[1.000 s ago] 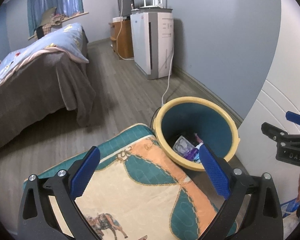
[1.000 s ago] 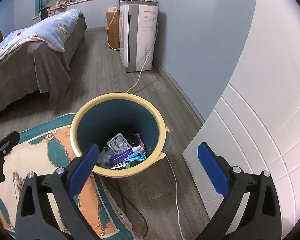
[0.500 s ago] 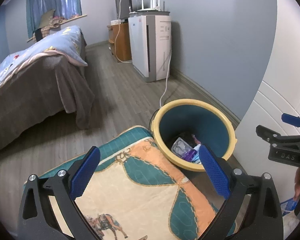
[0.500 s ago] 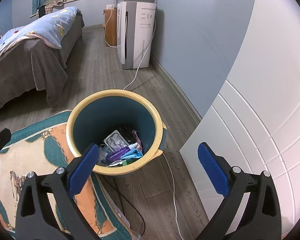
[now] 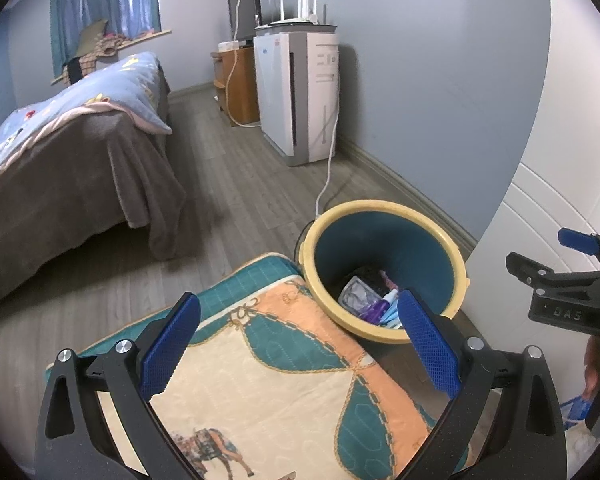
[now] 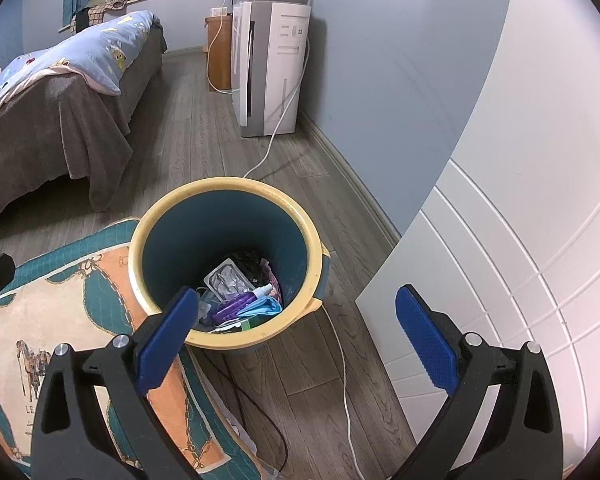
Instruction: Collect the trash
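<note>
Yellow-rimmed bin (image 6: 226, 264) sits just ahead of the wide-spread, empty right gripper (image 6: 296, 340), trash (image 6: 242, 294) inside, white cable (image 6: 342, 364) trailing underneath.

Floor (image 6: 188, 148) is grey wood-look planks, running from the middle of the frame up to the back wall. Sitting on it: a rug (image 6: 60, 308) with a teal border and orange and cream panels at lower left, and a bin (image 6: 308, 256) with a yellow rim at center, touching the rug's right edge. The bed (image 6: 56, 108), its brown cover hanging to the floor, fills the upper left. A white unit (image 6: 272, 64) stands against the wall at upper center, with a wooden cabinet (image 6: 216, 40) behind it. A white cable (image 6: 342, 364) trails across the planks past the bin toward the bottom.
</note>
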Demonstrator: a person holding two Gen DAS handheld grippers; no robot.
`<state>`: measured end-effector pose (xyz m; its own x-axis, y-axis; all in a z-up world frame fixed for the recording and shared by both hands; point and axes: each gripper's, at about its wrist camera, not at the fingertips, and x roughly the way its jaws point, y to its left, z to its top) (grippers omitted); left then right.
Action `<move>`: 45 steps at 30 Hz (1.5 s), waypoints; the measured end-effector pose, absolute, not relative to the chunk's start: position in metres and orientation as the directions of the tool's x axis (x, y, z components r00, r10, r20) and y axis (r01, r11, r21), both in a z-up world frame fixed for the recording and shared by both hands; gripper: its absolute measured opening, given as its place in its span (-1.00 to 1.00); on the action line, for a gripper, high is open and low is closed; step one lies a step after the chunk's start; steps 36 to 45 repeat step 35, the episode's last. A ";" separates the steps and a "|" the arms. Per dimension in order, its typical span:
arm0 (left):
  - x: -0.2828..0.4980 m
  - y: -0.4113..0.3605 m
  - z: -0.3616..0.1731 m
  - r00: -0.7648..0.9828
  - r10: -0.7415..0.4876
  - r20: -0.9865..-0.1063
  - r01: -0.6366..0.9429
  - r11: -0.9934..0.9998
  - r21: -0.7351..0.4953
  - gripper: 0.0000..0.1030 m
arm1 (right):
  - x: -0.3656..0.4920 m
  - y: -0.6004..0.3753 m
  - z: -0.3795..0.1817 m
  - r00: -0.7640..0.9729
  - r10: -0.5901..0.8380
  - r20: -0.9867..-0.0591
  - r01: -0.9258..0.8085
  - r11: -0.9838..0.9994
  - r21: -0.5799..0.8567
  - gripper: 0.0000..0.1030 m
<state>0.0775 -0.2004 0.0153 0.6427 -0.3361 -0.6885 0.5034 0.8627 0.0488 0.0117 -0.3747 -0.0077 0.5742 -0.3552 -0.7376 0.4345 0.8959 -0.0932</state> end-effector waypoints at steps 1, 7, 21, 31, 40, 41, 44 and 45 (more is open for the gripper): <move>0.077 -0.201 0.016 0.642 -0.337 -0.688 0.506 0.861 0.050 0.90 | 0.012 -0.375 -0.008 0.575 -0.355 -0.737 0.435 0.896 -0.093 0.89; 0.075 -0.203 0.017 0.645 -0.344 -0.682 0.515 0.855 0.056 0.90 | 0.011 -0.374 -0.008 0.575 -0.356 -0.737 0.435 0.896 -0.093 0.89; 0.074 -0.203 0.016 0.633 -0.358 -0.687 0.532 0.845 0.049 0.90 | 0.012 -0.378 -0.008 0.572 -0.358 -0.738 0.434 0.896 -0.099 0.89; 0.070 -0.206 0.015 0.619 -0.351 -0.703 0.565 0.820 0.088 0.90 | 0.010 -0.382 -0.009 0.563 -0.364 -0.742 0.440 0.892 -0.103 0.89; 0.069 -0.205 0.019 0.629 -0.354 -0.692 0.560 0.824 0.087 0.90 | 0.012 -0.379 -0.009 0.557 -0.370 -0.744 0.442 0.890 -0.112 0.89; 0.069 -0.205 0.019 0.629 -0.354 -0.692 0.560 0.824 0.087 0.90 | 0.012 -0.379 -0.009 0.557 -0.370 -0.744 0.442 0.890 -0.112 0.89; 0.069 -0.205 0.019 0.629 -0.354 -0.692 0.560 0.824 0.087 0.90 | 0.012 -0.379 -0.009 0.557 -0.370 -0.744 0.442 0.890 -0.112 0.89; 0.069 -0.205 0.019 0.629 -0.354 -0.692 0.560 0.824 0.087 0.90 | 0.012 -0.379 -0.009 0.557 -0.370 -0.744 0.442 0.890 -0.112 0.89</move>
